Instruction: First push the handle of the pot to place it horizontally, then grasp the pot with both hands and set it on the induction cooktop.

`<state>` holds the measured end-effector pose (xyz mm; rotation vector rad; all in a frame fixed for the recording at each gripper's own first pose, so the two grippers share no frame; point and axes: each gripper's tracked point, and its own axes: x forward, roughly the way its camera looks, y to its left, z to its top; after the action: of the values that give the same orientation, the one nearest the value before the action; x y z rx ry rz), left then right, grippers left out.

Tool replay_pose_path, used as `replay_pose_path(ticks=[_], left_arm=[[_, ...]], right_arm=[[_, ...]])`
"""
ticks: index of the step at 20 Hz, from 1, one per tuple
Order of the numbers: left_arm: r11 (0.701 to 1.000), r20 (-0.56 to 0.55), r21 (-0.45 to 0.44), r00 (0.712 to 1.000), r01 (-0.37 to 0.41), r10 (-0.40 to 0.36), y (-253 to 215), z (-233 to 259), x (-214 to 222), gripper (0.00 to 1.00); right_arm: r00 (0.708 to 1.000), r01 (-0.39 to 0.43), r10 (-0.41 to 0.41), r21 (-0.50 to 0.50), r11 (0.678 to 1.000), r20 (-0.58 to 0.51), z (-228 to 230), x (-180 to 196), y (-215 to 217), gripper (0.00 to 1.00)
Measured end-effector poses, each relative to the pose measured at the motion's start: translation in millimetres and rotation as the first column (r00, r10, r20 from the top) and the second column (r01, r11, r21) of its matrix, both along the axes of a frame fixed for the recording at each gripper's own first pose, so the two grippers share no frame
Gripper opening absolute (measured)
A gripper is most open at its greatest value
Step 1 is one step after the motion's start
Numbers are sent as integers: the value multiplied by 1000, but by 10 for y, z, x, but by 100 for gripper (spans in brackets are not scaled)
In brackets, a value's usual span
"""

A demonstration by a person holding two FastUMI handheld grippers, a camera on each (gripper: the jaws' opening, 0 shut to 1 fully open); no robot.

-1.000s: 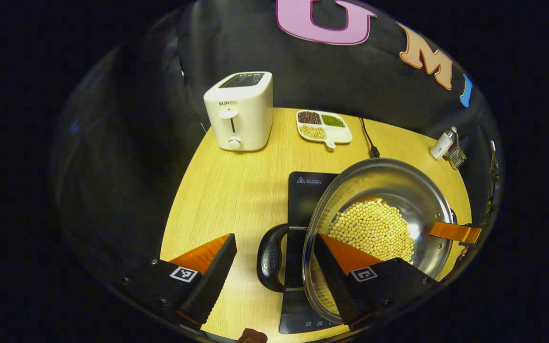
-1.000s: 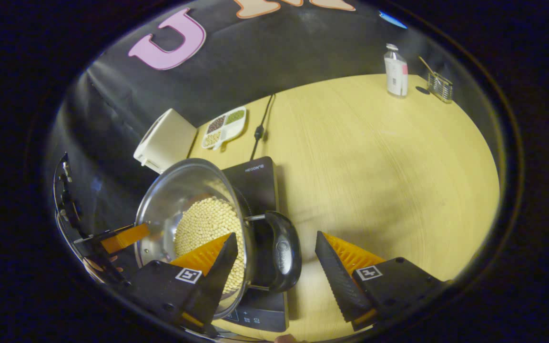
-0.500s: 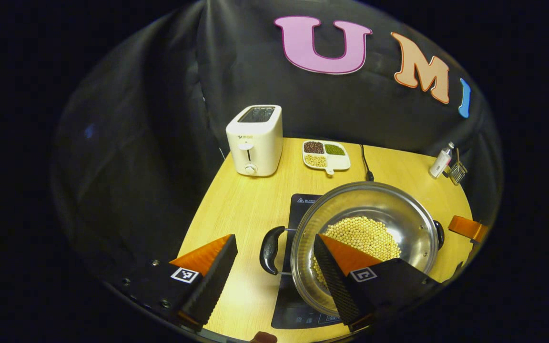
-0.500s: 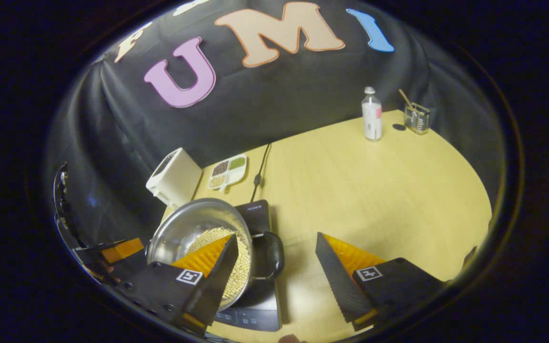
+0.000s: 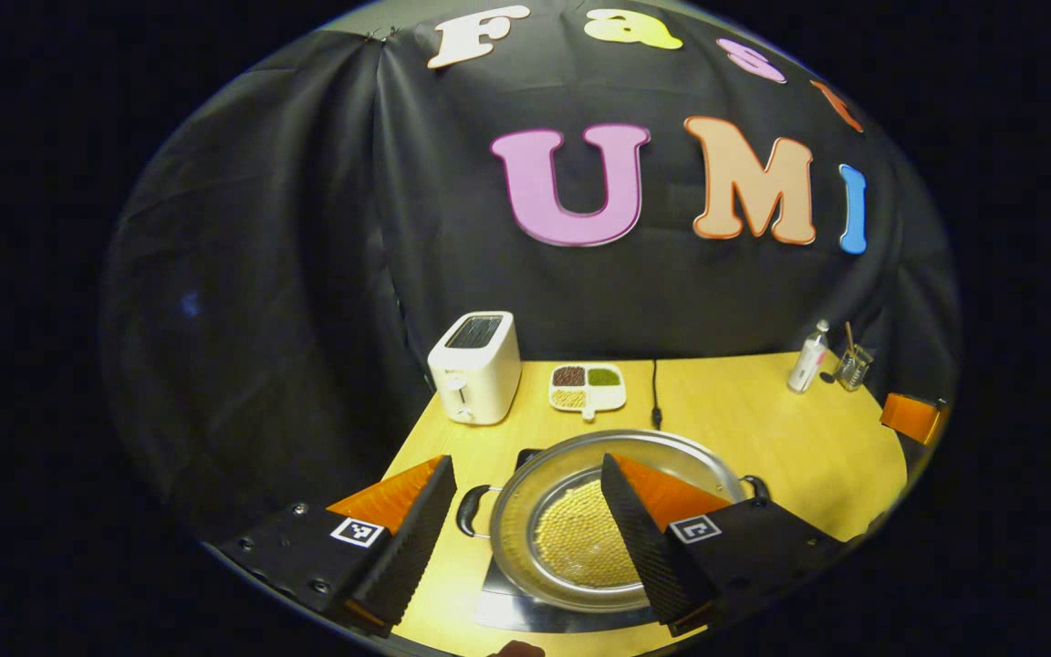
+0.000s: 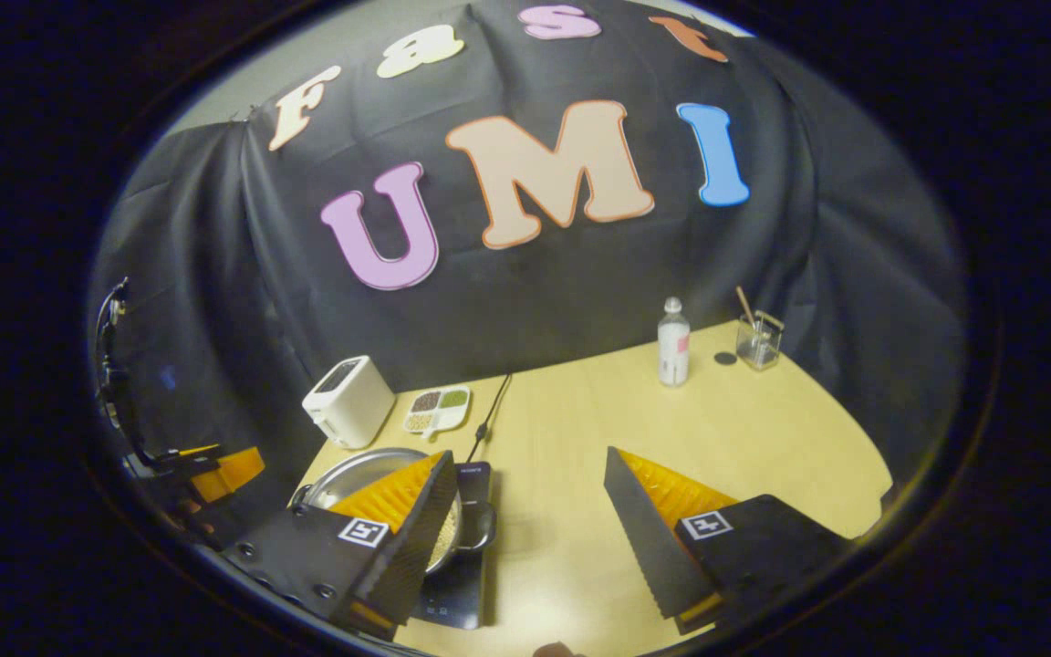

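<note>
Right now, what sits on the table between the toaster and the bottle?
In the left gripper view, the divided bean dish and the black power cord lie between the toaster and the bottle.

Left gripper view: left gripper's (image 5: 525,529) right finger hides part of pot (image 5: 525,511) rim & beans; cooktop (image 5: 525,610) mostly under pot. Right gripper view: right gripper's (image 6: 530,529) left finger covers much of pot; cooktop panel markings too small to tell. Tray (image 5: 587,387) contents too small to ID.
</note>
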<state>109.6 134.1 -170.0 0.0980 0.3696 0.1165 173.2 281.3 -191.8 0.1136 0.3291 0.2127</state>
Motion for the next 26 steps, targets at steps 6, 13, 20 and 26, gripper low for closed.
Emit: replay_pose_path(ticks=[6,13,20,26], left_arm=[[1000,151,0,988,-24,24,-815,533,-264,98],[997,329,-19,941,-71,74,-1636,922,-730,98],[997,339,-65,939,-37,57,-2300,729,-1019,97],[993,326,-120,944,-14,53,-2534,635,-1061,97]], right_arm=[[986,-57,57,-5,998,154,849,-227,-573,92],[964,-62,68,-30,998,258,1338,-533,-1530,92],[960,-83,89,-36,996,265,1221,-808,-2044,93],[961,-73,74,-12,997,265,1216,-896,-2173,92]])
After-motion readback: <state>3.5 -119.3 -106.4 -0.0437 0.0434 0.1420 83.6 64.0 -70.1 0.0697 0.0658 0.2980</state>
